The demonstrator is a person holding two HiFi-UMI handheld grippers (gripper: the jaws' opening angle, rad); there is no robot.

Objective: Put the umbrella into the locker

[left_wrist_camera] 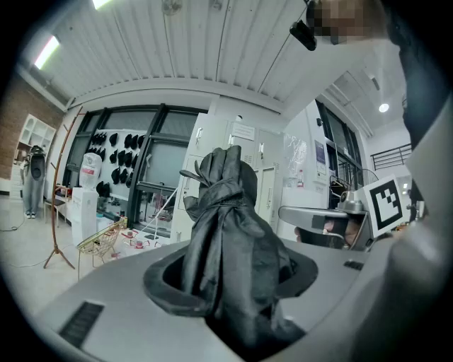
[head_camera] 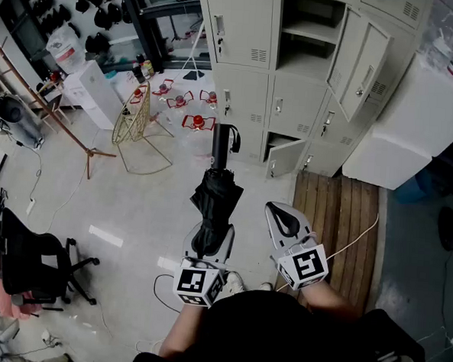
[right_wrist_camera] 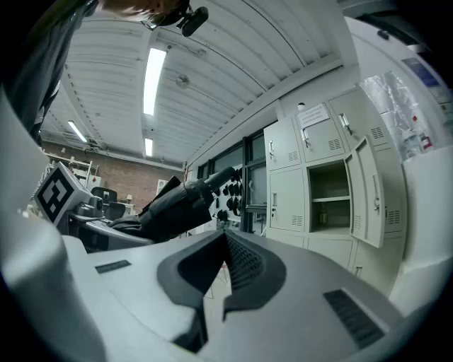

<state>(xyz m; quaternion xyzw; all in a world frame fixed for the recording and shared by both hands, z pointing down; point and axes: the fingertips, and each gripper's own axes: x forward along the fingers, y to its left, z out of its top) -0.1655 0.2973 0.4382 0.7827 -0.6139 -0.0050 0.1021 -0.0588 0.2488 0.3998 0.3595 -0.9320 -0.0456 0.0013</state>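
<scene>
A folded black umbrella is held out level, its handle end toward the bank of pale grey lockers. My left gripper is shut on the bunched fabric end; in the left gripper view the umbrella fills the gap between the jaws of the left gripper. To its right, my right gripper is shut with nothing in it, its pads meeting. One upper locker compartment stands open, its door swung to the right. In the right gripper view the umbrella shows at left.
A low locker door hangs ajar. A wooden pallet lies on the floor at right, beside a white box. A gold wire rack, red stands, a white cabinet and a black office chair stand to the left.
</scene>
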